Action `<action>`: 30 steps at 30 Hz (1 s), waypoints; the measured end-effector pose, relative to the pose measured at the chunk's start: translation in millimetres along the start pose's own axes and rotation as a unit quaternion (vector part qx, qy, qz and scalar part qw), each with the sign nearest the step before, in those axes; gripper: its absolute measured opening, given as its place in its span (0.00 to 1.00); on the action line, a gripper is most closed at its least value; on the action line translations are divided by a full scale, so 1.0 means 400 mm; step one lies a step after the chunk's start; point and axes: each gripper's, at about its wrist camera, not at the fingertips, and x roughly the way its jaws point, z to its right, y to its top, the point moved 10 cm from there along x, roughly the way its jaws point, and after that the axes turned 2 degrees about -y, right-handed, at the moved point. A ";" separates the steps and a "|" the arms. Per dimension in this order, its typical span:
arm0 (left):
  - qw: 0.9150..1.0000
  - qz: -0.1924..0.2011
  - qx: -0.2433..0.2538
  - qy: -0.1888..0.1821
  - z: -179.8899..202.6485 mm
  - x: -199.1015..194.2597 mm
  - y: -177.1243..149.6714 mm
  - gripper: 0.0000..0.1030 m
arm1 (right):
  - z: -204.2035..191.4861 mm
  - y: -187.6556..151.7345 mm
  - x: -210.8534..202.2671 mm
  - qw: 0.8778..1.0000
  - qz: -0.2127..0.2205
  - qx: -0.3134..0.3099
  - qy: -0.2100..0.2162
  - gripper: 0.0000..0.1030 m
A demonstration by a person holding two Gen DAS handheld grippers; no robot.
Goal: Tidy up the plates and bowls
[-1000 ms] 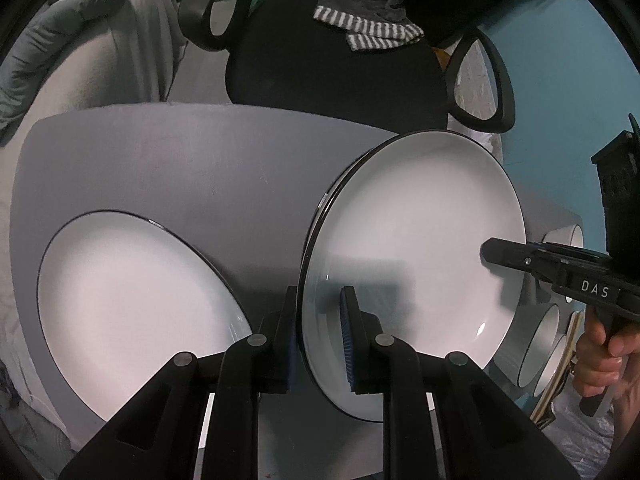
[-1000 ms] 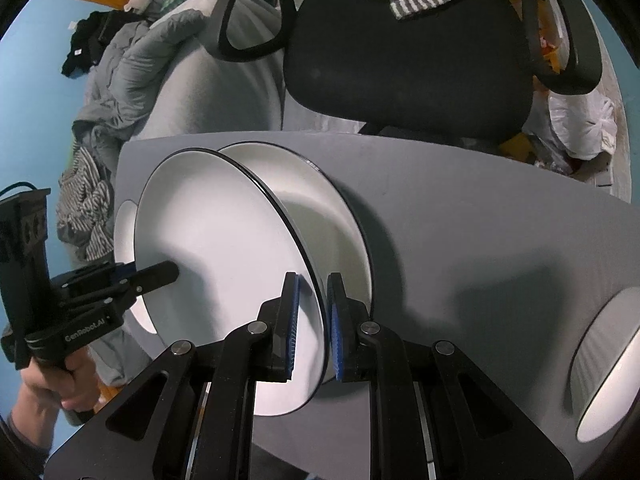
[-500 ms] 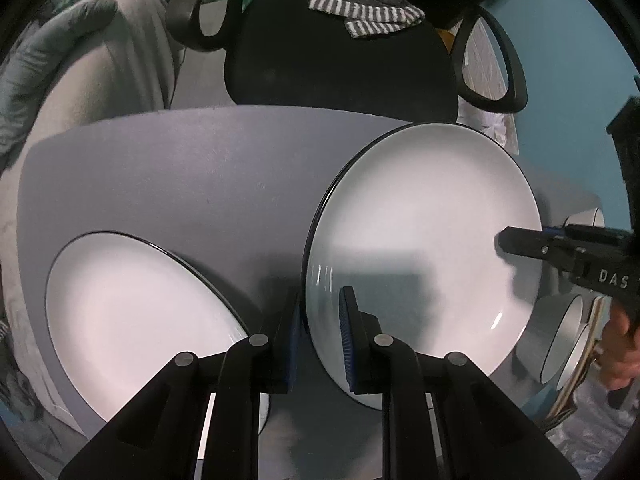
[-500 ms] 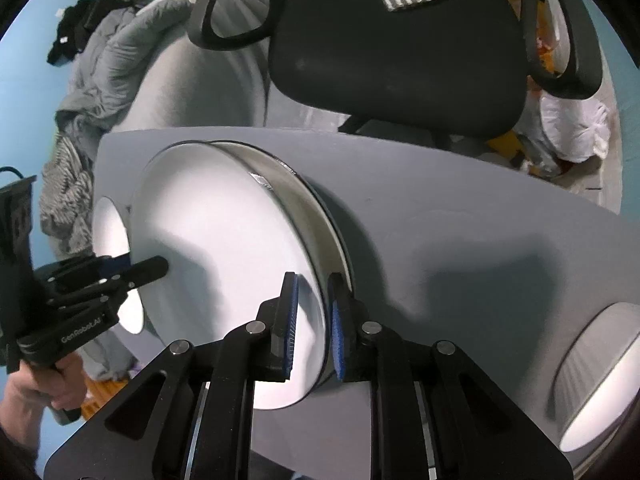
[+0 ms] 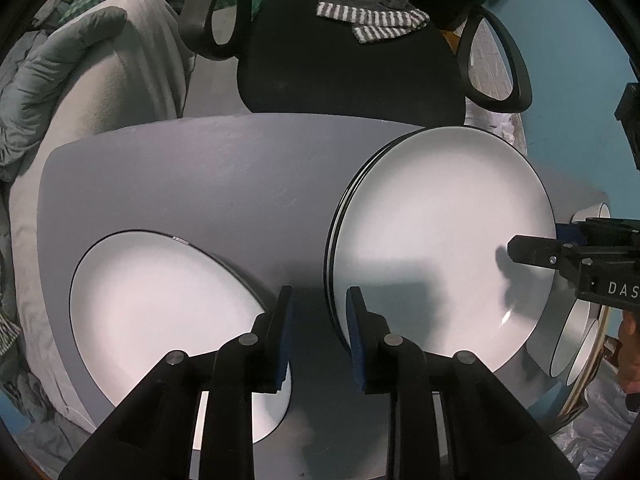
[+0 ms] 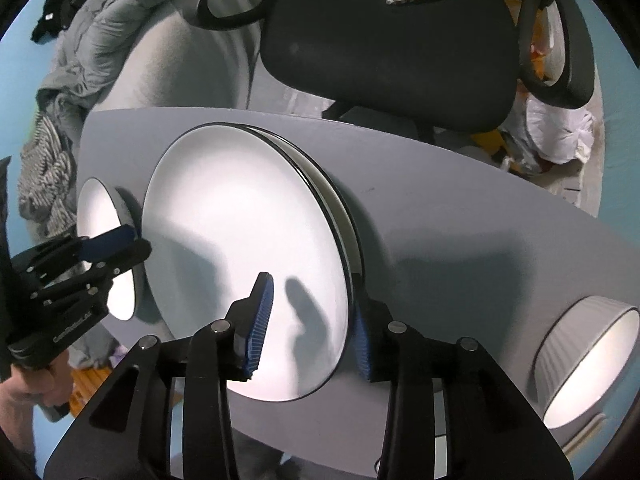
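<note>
A: Where does the top plate [image 5: 440, 240] lie relative to each gripper?

B: It rests on a second plate [image 6: 340, 208] on the grey table [image 5: 200, 180]. Its rim sits between the parted pads of the left gripper [image 5: 320, 340] and right gripper [image 6: 312, 328]; both have just been opening and are released.

A: Materials?

B: Round, glossy white plates with thin black rims; matte tabletop; ribbed blue pads [image 6: 260, 320]. A ribbed bowl [image 6: 580, 360] stands apart.

A black office chair [image 5: 352, 76] stands behind the grey table [image 5: 200, 184]. A striped cloth [image 5: 372, 20] lies on its seat. Grey bedding [image 6: 100, 28] is heaped beyond.
</note>
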 end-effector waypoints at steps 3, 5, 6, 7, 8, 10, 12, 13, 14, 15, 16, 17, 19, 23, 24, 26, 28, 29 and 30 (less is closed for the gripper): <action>1.000 -0.001 -0.005 0.002 -0.005 -0.008 -0.011 0.28 | 0.002 -0.002 -0.007 1.000 -0.001 0.007 -0.013 0.37; 1.000 0.004 -0.009 0.000 -0.009 -0.017 -0.015 0.37 | 0.002 -0.002 -0.013 1.000 0.002 0.011 -0.023 0.45; 1.000 0.009 -0.010 -0.002 -0.008 -0.021 -0.017 0.39 | 0.003 -0.001 -0.018 0.999 0.006 0.007 -0.035 0.48; 1.000 0.012 -0.008 -0.003 -0.008 -0.024 -0.018 0.39 | 0.004 -0.001 -0.022 0.999 0.011 0.003 -0.044 0.48; 1.000 0.013 -0.005 -0.001 -0.010 -0.028 -0.022 0.39 | 0.001 0.000 -0.026 0.999 0.014 -0.003 -0.046 0.48; 1.000 0.013 -0.004 -0.001 -0.012 -0.033 -0.029 0.39 | -0.002 -0.002 -0.033 0.999 0.018 -0.009 -0.047 0.48; 1.000 0.015 -0.003 -0.005 -0.015 -0.043 -0.036 0.42 | -0.001 -0.003 -0.041 0.998 0.025 -0.016 -0.063 0.50; 1.000 0.016 -0.002 -0.007 -0.018 -0.049 -0.040 0.45 | -0.002 -0.003 -0.046 0.997 0.029 -0.021 -0.071 0.53; 1.000 0.020 -0.001 -0.009 -0.021 -0.058 -0.044 0.48 | -0.006 -0.004 -0.049 0.996 0.034 -0.027 -0.078 0.55; 1.000 0.024 -0.001 -0.011 -0.025 -0.067 -0.047 0.49 | -0.012 -0.005 -0.055 0.995 0.038 -0.034 -0.083 0.58; 1.000 0.028 -0.001 -0.013 -0.030 -0.074 -0.051 0.51 | -0.019 -0.006 -0.060 0.994 0.043 -0.043 -0.086 0.60; 0.999 0.032 -0.001 -0.014 -0.037 -0.083 -0.055 0.52 | -0.028 -0.009 -0.064 0.994 0.046 -0.050 -0.087 0.61; 0.999 0.037 -0.006 -0.018 -0.052 -0.098 -0.063 0.54 | -0.047 -0.010 -0.077 0.992 0.053 -0.071 -0.091 0.63; 0.998 0.051 -0.017 -0.033 -0.088 -0.127 -0.083 0.56 | -0.095 -0.009 -0.097 0.987 0.061 -0.114 -0.096 0.63; 0.998 0.054 -0.019 -0.033 -0.098 -0.134 -0.087 0.57 | -0.109 -0.008 -0.101 0.985 0.063 -0.126 -0.096 0.63; 0.997 0.061 -0.023 -0.031 -0.124 -0.146 -0.100 0.61 | -0.137 -0.008 -0.107 0.982 0.065 -0.149 -0.098 0.64; 0.997 0.066 -0.025 -0.024 -0.149 -0.155 -0.114 0.62 | -0.172 -0.009 -0.110 0.978 0.065 -0.173 -0.102 0.64; 0.997 0.068 -0.027 -0.020 -0.165 -0.158 -0.121 0.62 | -0.185 -0.009 -0.110 0.976 0.064 -0.182 -0.103 0.64; 0.997 0.068 -0.028 -0.017 -0.181 -0.161 -0.127 0.62 | -0.203 -0.008 -0.108 0.974 0.062 -0.193 -0.104 0.64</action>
